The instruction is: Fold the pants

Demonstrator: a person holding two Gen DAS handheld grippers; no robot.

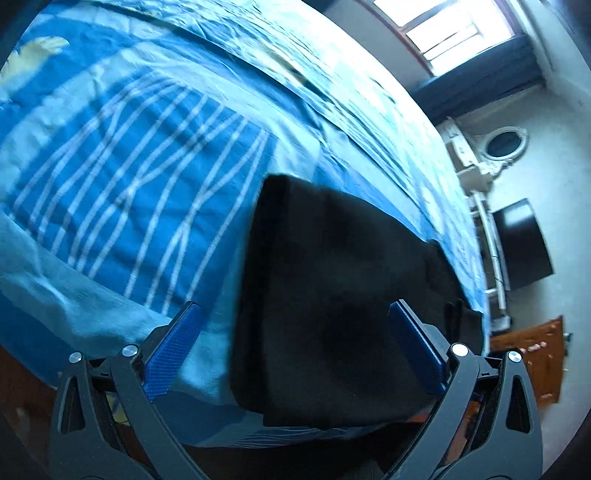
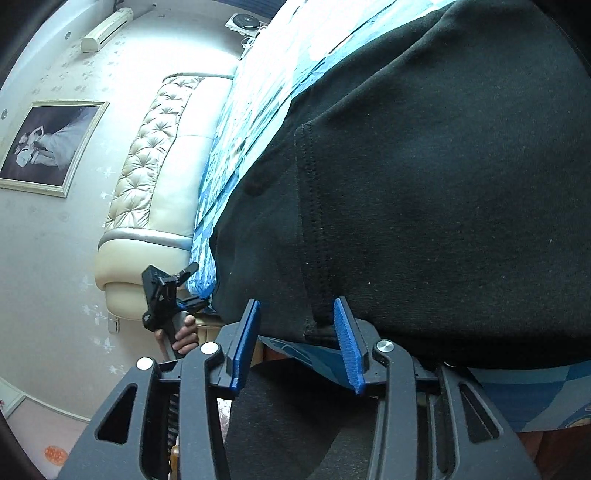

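The black pants point(image 1: 332, 295) lie folded on the blue bedspread point(image 1: 129, 166) near the bed's edge. My left gripper point(image 1: 295, 317) is open, its blue pads wide apart, hovering over the near end of the pants. In the right wrist view the pants point(image 2: 424, 184) fill most of the frame, with a stitched hem edge running down. My right gripper point(image 2: 295, 317) is open with the pants' lower edge lying between its pads. The left gripper point(image 2: 162, 295) also shows there, held in a hand at the bed's edge.
A padded cream headboard point(image 2: 155, 177) stands at the bed's end, with a framed picture point(image 2: 48, 144) on the wall. A window point(image 1: 454, 29), white furniture point(image 1: 476, 158) and a wooden cabinet point(image 1: 535, 354) lie beyond the bed.
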